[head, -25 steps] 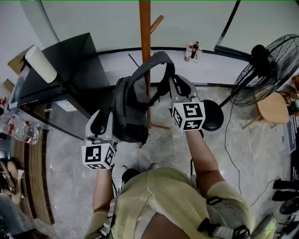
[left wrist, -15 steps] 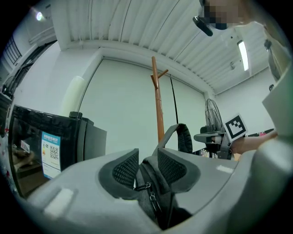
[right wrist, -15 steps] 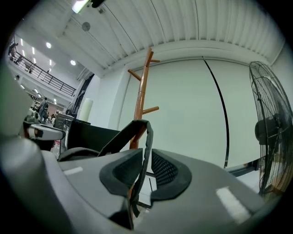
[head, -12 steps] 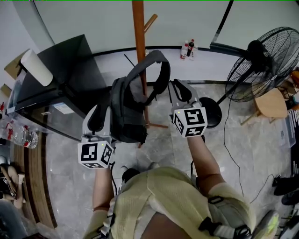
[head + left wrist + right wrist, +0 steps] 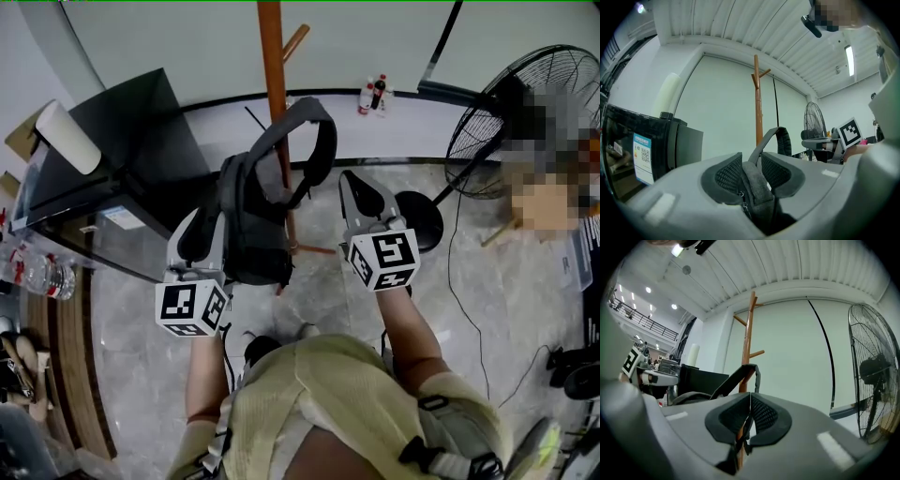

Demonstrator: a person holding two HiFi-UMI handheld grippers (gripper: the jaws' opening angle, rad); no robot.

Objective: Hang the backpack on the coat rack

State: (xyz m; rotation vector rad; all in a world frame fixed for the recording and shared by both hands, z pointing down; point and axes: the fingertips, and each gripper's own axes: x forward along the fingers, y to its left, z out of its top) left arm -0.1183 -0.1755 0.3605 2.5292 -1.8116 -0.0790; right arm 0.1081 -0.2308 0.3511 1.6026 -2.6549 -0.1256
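The jaws of the left gripper (image 5: 752, 171) are clamped on a fold of grey fabric at the top of the backpack (image 5: 253, 225), so this side carries the weight. The jaws of the right gripper (image 5: 749, 414) are pressed almost together on thin webbing that leads up into the shoulder strap (image 5: 314, 127), and that pull holds the strap up as an open loop.

In the head view the bag hangs off the floor between the two grippers. The loop is on its far side, in line with the pole of the coat rack (image 5: 274, 56); whether it touches the pole cannot be told. A peg (image 5: 295, 42) juts out higher up the pole, to the right.

Holding the body and the strap separately seems meant to present a wide loop to a peg. The loop probably needs lifting before it can drop over one.

A black cabinet (image 5: 141, 141) stands to the left and a fan (image 5: 497, 112) to the right.
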